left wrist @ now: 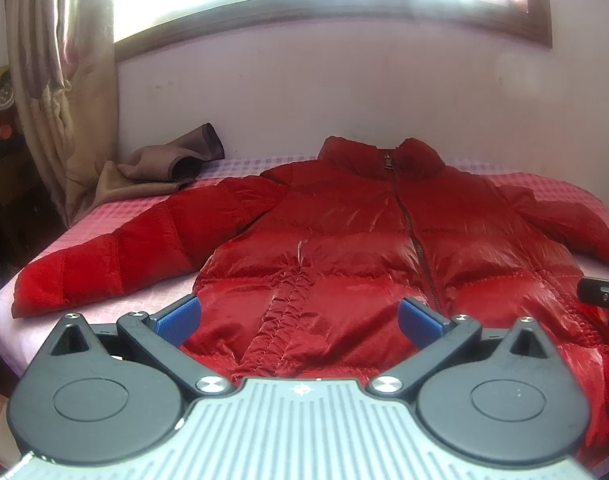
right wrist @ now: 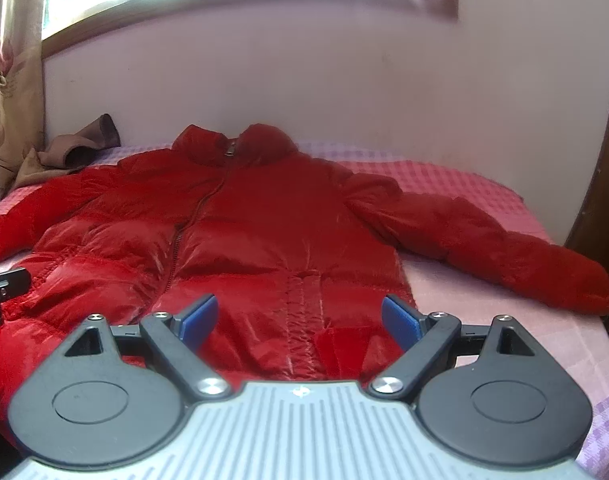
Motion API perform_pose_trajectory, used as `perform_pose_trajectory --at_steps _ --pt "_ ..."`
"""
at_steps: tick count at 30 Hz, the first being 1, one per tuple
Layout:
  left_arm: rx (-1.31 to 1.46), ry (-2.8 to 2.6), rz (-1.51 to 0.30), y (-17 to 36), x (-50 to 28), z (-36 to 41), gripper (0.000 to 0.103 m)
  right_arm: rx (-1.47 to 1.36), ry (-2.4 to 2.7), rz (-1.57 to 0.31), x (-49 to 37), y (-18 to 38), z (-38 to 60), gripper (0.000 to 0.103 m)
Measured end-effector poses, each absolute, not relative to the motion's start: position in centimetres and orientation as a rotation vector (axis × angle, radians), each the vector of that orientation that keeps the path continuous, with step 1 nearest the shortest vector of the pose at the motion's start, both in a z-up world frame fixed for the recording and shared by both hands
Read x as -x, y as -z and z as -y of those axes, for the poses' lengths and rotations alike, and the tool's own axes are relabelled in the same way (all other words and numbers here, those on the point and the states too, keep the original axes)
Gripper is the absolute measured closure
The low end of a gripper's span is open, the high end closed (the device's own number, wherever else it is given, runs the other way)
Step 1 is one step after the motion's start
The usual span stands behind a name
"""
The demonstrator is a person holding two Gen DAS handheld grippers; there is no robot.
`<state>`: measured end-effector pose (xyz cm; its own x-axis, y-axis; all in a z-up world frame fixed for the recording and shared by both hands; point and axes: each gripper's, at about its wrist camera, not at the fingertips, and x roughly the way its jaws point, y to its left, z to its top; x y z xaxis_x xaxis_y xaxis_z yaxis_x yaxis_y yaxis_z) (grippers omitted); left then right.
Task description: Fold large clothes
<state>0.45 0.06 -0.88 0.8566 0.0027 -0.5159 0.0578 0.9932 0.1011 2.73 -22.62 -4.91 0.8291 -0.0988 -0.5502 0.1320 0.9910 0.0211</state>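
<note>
A red puffer jacket [left wrist: 344, 232] lies flat on the pink checked bed [left wrist: 116, 208], front up, zipped, collar toward the wall, both sleeves spread out to the sides. It also shows in the right wrist view [right wrist: 264, 232]. My left gripper [left wrist: 298, 318] is open and empty above the jacket's lower left hem. My right gripper [right wrist: 298, 318] is open and empty above the lower right hem. The left sleeve [left wrist: 104, 260] reaches the bed's left edge. The right sleeve [right wrist: 484, 240] reaches the right side.
A brown garment [left wrist: 172, 160] lies crumpled at the bed's far left corner, against the wall. A curtain [left wrist: 60, 80] hangs at the left below a bright window. The right gripper's tip [left wrist: 602, 296] shows at the right edge of the left wrist view.
</note>
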Motion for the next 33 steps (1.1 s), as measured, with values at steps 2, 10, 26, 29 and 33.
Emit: perform_pose_trajectory --at_steps 2,10,26,29,33 --pt "-0.112 0.030 -0.540 0.8 -0.4 0.0 0.000 -0.063 0.120 -0.589 -2.8 5.0 22.6 0.014" --pt "-0.118 0.031 -0.550 0.9 -0.5 0.3 0.000 -0.069 0.121 -0.603 -2.8 5.4 22.8 0.014" --pt "-0.130 0.010 -0.580 1.8 -1.5 0.0 0.000 -0.079 0.172 -0.636 -3.3 6.7 25.2 0.013" --pt "-0.124 0.014 -0.582 1.8 -1.5 -0.2 0.000 -0.077 0.183 -0.634 -3.3 6.7 25.4 0.013" --pt "-0.121 0.020 -0.585 2.0 -1.6 -0.3 0.000 -0.068 0.185 -0.641 -3.4 6.8 25.3 0.013"
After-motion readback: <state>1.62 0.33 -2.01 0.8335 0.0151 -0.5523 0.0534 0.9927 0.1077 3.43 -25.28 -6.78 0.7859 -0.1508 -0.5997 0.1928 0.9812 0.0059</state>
